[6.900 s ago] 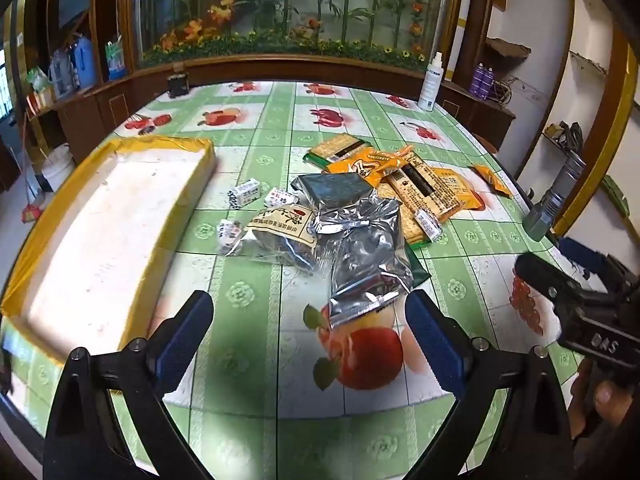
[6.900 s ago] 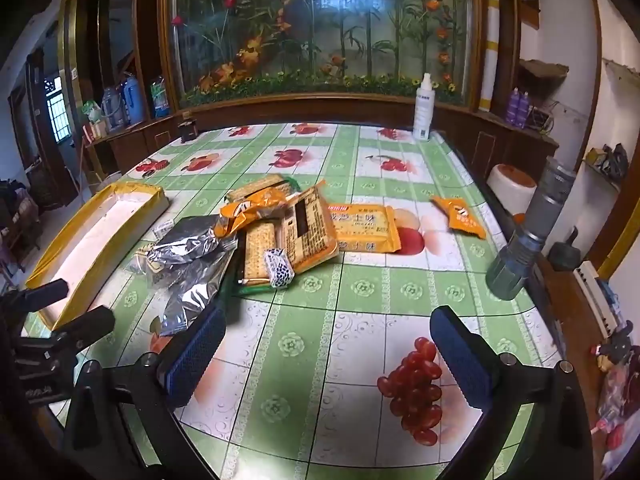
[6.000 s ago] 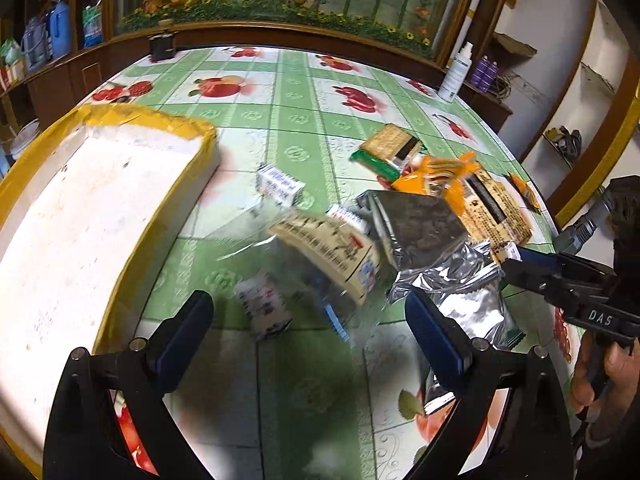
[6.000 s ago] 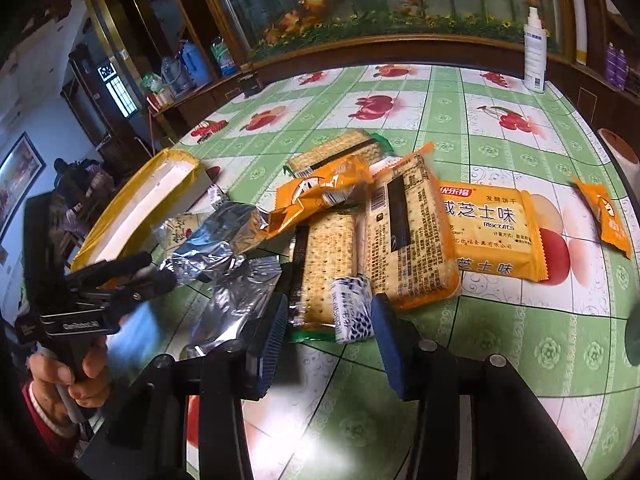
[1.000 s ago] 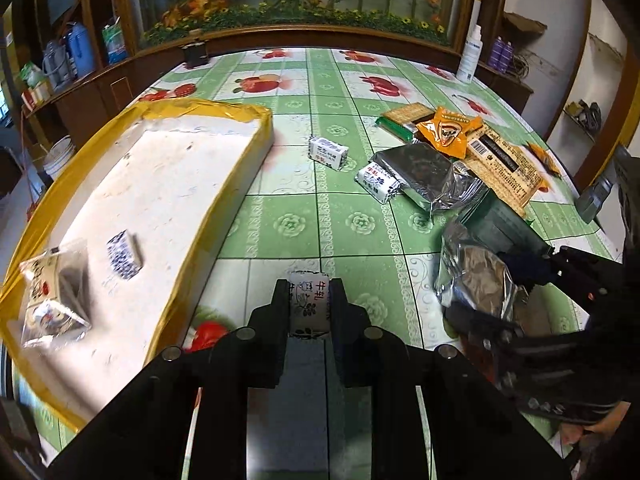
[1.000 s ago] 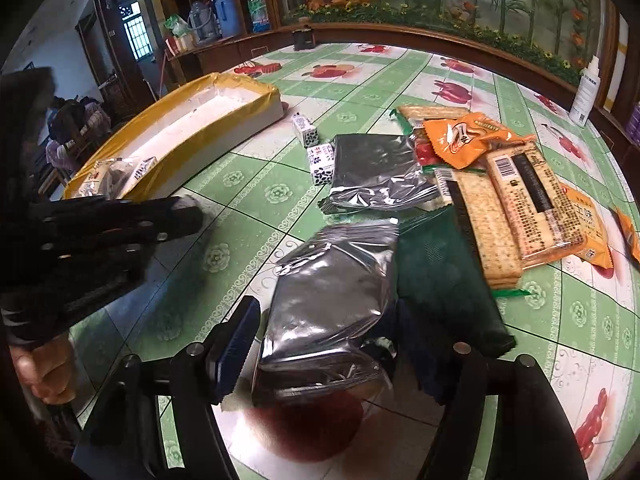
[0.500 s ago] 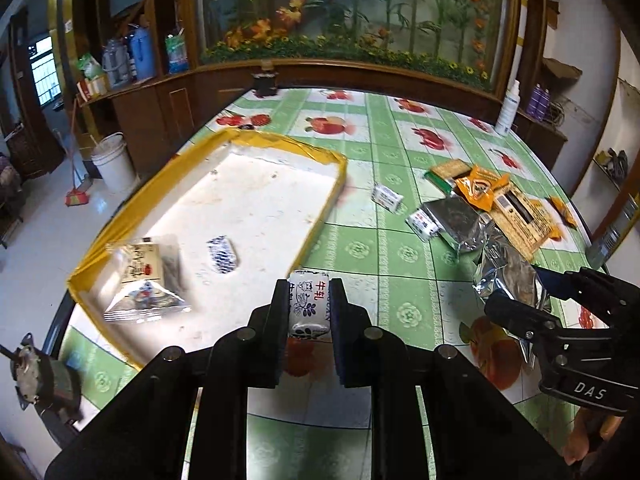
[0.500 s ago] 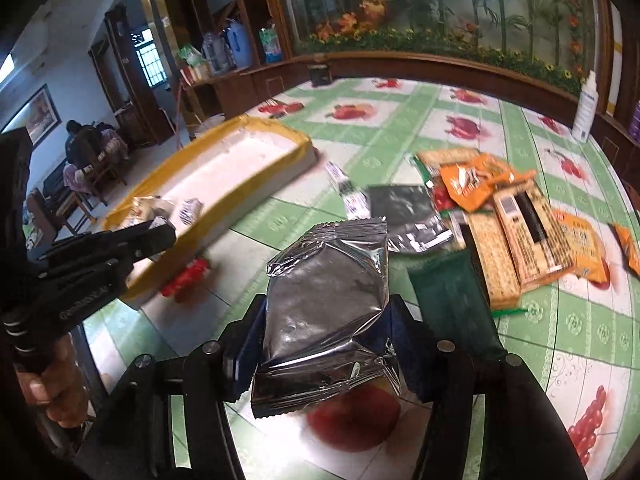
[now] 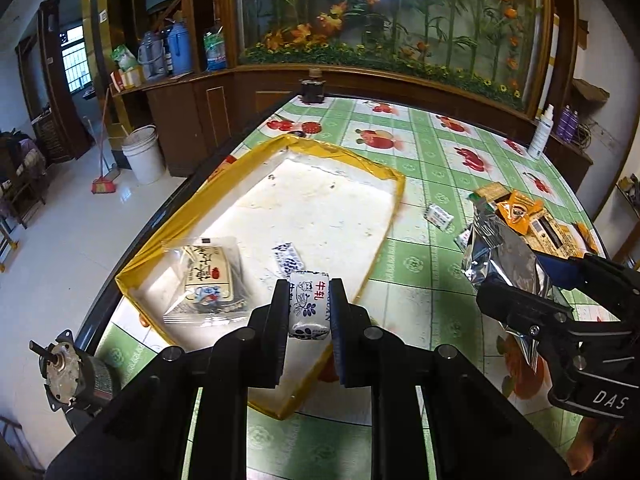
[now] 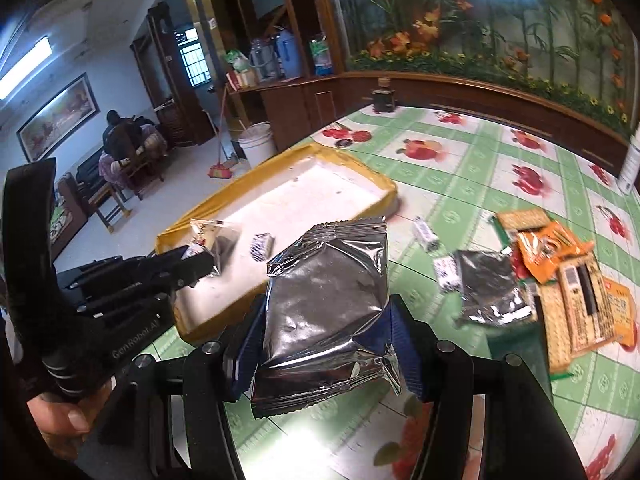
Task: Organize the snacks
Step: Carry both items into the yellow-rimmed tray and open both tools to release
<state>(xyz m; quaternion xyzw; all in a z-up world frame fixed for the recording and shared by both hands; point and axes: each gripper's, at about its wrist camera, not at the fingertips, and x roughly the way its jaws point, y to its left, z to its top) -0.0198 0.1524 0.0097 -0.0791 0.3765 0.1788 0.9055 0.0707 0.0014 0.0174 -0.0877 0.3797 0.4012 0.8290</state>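
My left gripper (image 9: 309,312) is shut on a small white-and-blue candy packet (image 9: 309,300), held in the air over the near right rim of the yellow-edged white tray (image 9: 386,220). A clear snack packet (image 9: 208,276) and one small blue-and-white candy (image 9: 287,258) lie in the tray. My right gripper (image 10: 326,348) is shut on a crinkled silver foil bag (image 10: 326,304), lifted above the green tablecloth just right of the tray (image 10: 372,178). The left wrist view shows the same silver foil bag (image 9: 504,256) at its right edge.
To the right, a heap of snacks lies on the table: another silver bag (image 10: 488,288), an orange packet (image 10: 548,256), cracker packs (image 10: 584,304) and two small candies (image 10: 426,234). The table's edge runs along the tray's left side, with a motor (image 9: 72,376) and a white bucket (image 9: 144,154) beyond it.
The right gripper closed on the silver bag and lifted it off the table. Both grippers rose and swung left toward the tray, the left still holding its candy.
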